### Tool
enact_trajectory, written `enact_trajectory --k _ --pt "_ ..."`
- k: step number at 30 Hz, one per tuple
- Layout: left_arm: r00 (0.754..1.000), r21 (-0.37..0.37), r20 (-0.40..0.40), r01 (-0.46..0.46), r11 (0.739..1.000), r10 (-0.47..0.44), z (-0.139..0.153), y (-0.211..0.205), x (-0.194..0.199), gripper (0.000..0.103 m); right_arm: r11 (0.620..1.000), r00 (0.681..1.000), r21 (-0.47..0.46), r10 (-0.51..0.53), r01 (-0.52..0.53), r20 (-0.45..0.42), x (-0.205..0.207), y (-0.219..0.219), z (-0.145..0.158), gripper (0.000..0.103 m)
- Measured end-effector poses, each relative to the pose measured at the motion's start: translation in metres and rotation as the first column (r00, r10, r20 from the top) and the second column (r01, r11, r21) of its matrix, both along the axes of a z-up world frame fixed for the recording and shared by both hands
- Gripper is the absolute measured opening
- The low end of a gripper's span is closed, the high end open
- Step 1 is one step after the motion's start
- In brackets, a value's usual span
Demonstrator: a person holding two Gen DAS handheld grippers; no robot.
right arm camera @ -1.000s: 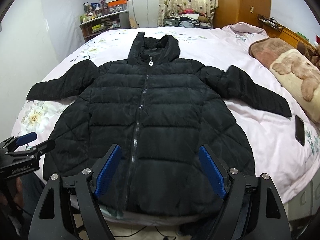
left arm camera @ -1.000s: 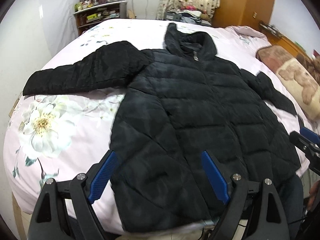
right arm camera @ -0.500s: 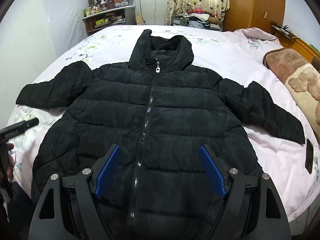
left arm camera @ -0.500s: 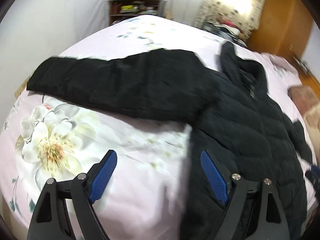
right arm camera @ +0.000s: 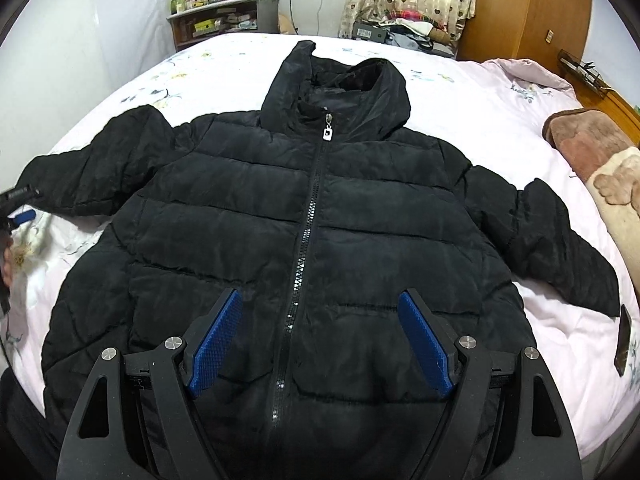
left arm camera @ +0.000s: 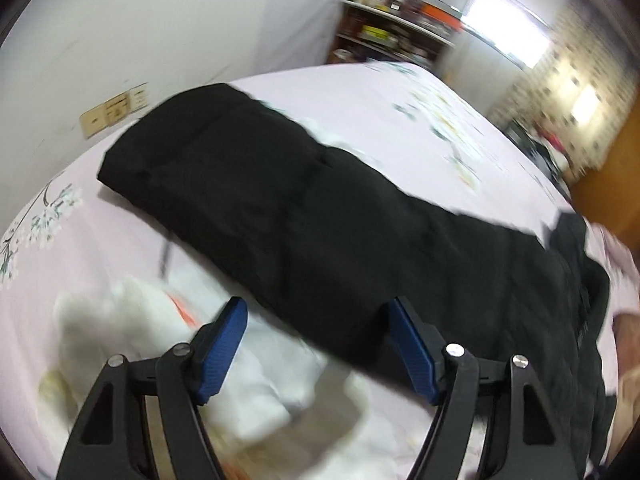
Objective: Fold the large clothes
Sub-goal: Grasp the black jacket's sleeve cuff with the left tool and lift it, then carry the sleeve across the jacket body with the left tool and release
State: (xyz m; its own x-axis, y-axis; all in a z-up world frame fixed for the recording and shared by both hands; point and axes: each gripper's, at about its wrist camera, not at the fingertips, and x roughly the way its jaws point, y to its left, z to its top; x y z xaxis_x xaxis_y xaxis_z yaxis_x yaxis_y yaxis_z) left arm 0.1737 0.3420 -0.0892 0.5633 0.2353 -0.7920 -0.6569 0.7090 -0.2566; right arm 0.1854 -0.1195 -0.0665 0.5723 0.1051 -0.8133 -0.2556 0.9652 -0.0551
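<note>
Jacket: black quilted hooded puffer jacket (right arm camera: 304,216), zipped, spread flat across centre frame on pink floral bed sheet (right arm camera: 460,92).
Left gripper (left arm camera: 316,320): fingers wide apart, empty, near the sleeve.
Right gripper (right arm camera: 320,320): fingers wide apart, empty, above the hem.

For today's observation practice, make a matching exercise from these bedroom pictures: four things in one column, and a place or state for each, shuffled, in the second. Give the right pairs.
Things:
1. jacket
2. phone
3. left gripper
4. shelf

Places or states:
A. against the far wall, full of small items
B. open, pointed at the jacket's sleeve
C. spread flat on the bed, zipped up
D. on the bed beyond the cuff of the other sleeve

Pairs: 1-C, 2-D, 3-B, 4-A
</note>
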Motion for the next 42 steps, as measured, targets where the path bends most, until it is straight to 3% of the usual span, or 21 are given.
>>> enact_trajectory --k 6,9,11,13,18,22,27,31,35,42 --pt "0.999 0.062 0.013 -0.038 0.997 0.037 -0.011 0.004 0.013 0.073 1.000 1.000 -0.014 -0.019 0.019 -0.007 0.016 -0.002 -0.009 0.080" --pt "1.000 0.118 0.010 -0.026 0.993 0.025 -0.011 0.003 0.016 0.045 0.999 0.999 -0.013 -0.030 0.030 -0.019 0.021 -0.005 -0.016 0.080" --pt "1.000 0.128 0.012 -0.025 0.991 0.024 -0.007 0.003 0.019 0.020 0.999 0.999 -0.008 -0.035 0.035 -0.028 0.023 -0.007 -0.019 0.080" --pt "1.000 0.131 0.025 -0.019 0.991 0.015 0.005 0.008 0.018 0.015 0.999 0.999 -0.006 -0.037 0.037 -0.032 0.022 -0.009 -0.021 0.080" --pt "0.993 0.151 0.102 0.045 0.988 -0.061 0.054 -0.006 0.013 0.012 0.999 0.998 0.014 -0.046 0.047 -0.034 0.016 -0.018 -0.018 0.080" --pt "0.965 0.183 0.200 0.134 0.974 -0.171 0.112 -0.044 0.004 0.012 0.997 0.998 0.037 -0.062 0.063 -0.022 0.010 -0.027 -0.009 0.080" --pt "0.885 0.206 0.304 0.299 0.932 -0.351 0.175 -0.109 0.007 0.012 0.995 0.997 0.070 -0.077 0.077 -0.002 0.002 -0.042 0.005 0.080" --pt "0.798 0.200 0.347 0.451 0.870 -0.493 0.198 -0.173 0.020 0.012 0.989 0.994 0.106 -0.105 0.104 0.008 -0.007 -0.061 0.016 0.080" --pt "0.720 0.168 0.361 0.575 0.801 -0.592 0.200 -0.233 0.039 0.012 0.983 0.989 0.119 -0.144 0.142 0.013 -0.015 -0.082 0.020 0.080" --pt "0.586 0.099 0.344 0.755 0.648 -0.734 0.162 -0.340 0.072 0.012 0.967 0.976 0.136 -0.218 0.216 -0.002 -0.026 -0.121 0.014 0.080"
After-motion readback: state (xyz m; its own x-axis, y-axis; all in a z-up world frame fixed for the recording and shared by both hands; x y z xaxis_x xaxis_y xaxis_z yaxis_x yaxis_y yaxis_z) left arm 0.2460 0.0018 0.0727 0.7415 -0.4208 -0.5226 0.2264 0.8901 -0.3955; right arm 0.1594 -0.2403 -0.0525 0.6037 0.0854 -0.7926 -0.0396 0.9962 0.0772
